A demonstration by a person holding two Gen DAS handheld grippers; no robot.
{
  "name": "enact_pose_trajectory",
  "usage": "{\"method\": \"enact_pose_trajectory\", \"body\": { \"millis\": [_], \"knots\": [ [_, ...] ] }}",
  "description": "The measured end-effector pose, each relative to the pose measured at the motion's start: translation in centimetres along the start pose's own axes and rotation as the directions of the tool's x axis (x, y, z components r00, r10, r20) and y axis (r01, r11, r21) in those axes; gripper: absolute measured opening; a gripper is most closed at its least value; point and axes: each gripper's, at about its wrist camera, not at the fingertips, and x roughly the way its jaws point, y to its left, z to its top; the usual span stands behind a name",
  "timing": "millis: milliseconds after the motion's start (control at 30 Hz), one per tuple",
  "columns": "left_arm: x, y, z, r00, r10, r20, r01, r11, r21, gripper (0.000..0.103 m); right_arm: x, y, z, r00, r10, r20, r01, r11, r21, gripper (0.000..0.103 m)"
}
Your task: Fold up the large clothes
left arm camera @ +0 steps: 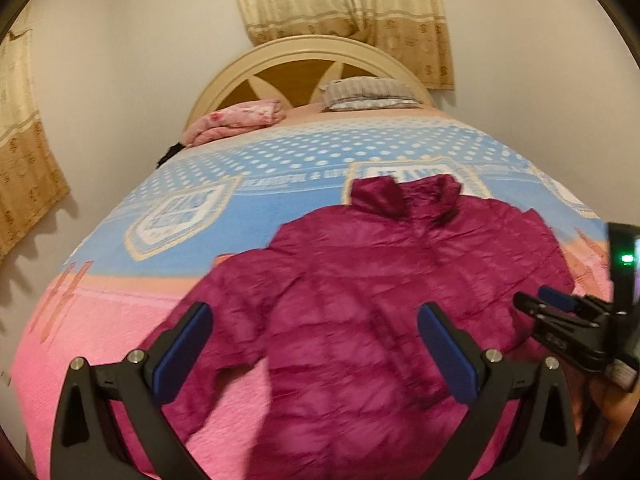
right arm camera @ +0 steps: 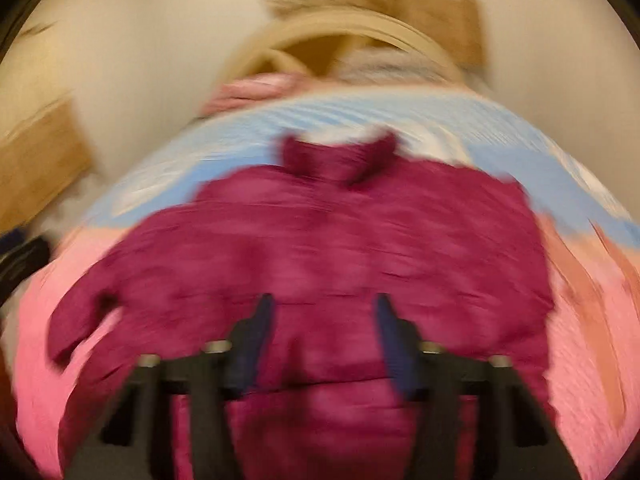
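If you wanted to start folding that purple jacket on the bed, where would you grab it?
Probably the sleeve spread out to the side of the jacket. It lies flat and clear of the body on the pink bedspread, so the open left gripper could pinch its cuff end from the near edge and carry it across.

- Left gripper [left arm camera: 314, 348]: black plastic arms in the lower part of the frame, each finger faced with a flat blue pad [left arm camera: 184, 354] — silver round screw heads sit on the linkage joints.
- Right gripper [right arm camera: 322, 342]: same black frame and blue pads, blurred; silver screws along its crossbar.
- At the right edge of the left wrist view — its black body carries a small green light [left arm camera: 627, 258].
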Motion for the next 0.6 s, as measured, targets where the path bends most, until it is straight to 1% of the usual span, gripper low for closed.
{"method": "enact_pose_trajectory", "body": {
  "millis": [33,100,133,233,300,333,367,400,433,467,533,600],
  "knots": [
    [0.4,-1.0,0.3,1.0,-0.015,0.003,0.015,1.0,0.008,0.103,0.5,-0.6,0.1,1.0,-0.018,-0.011,0.018,1.0,0.014,0.042],
    [1.3,-2.5,0.6,0.999,-0.036,0.008,0.036,0.999,0.028,0.103,2.1,-1.1,-0.1,0.997,-0.016,-0.07,0.017,1.0,0.015,0.042],
    [1.7,-3.2,0.6,0.999,-0.037,0.01,0.036,0.999,0.039,0.103,2.7,-1.0,-0.3,0.996,-0.02,-0.091,0.021,1.0,0.003,0.042],
    [4.0,-5.2,0.0,1.0,-0.023,-0.009,0.023,0.997,0.079,0.103,3.7,0.1,-1.3,0.993,-0.049,-0.108,0.044,0.998,-0.053,0.042],
    [6.3,-6.4,-0.9,0.999,0.009,-0.051,-0.003,0.993,0.12,0.103,3.8,0.1,-1.4,0.993,-0.047,-0.11,0.041,0.998,-0.054,0.042],
    [7.6,-6.8,-1.5,0.996,0.039,-0.076,-0.029,0.99,0.137,0.103,3.7,-0.1,-1.4,0.993,-0.03,-0.111,0.026,0.999,-0.041,0.042],
    [9.1,-7.0,-2.2,0.991,0.069,-0.112,-0.052,0.987,0.149,0.103,3.5,-0.3,-1.3,0.993,-0.018,-0.115,0.014,0.999,-0.034,0.042],
    [10.4,-7.0,-3.0,0.985,0.078,-0.155,-0.054,0.987,0.151,0.103,3.2,-0.7,-1.1,0.993,-0.007,-0.116,0.004,1.0,-0.026,0.042],
    [11.5,-6.8,-3.7,0.978,0.069,-0.197,-0.041,0.989,0.141,0.103,2.5,-1.3,-0.7,0.995,-0.001,-0.098,0.0,1.0,-0.013,0.042],
    [11.9,-6.5,-4.1,0.976,0.053,-0.211,-0.026,0.992,0.125,0.103,1.9,-2.2,-0.1,0.997,-0.001,-0.072,0.001,1.0,-0.002,0.042],
    [12.4,-5.9,-4.5,0.975,0.018,-0.222,0.0,0.997,0.083,0.103,0.7,-3.6,1.4,1.0,-0.013,-0.008,0.014,1.0,0.026,0.042],
    [12.7,-5.7,-4.3,0.972,0.001,-0.235,0.014,0.998,0.063,0.103,0.4,-5.1,3.5,0.999,-0.041,0.022,0.039,0.997,0.064,0.042]
  ]
}}
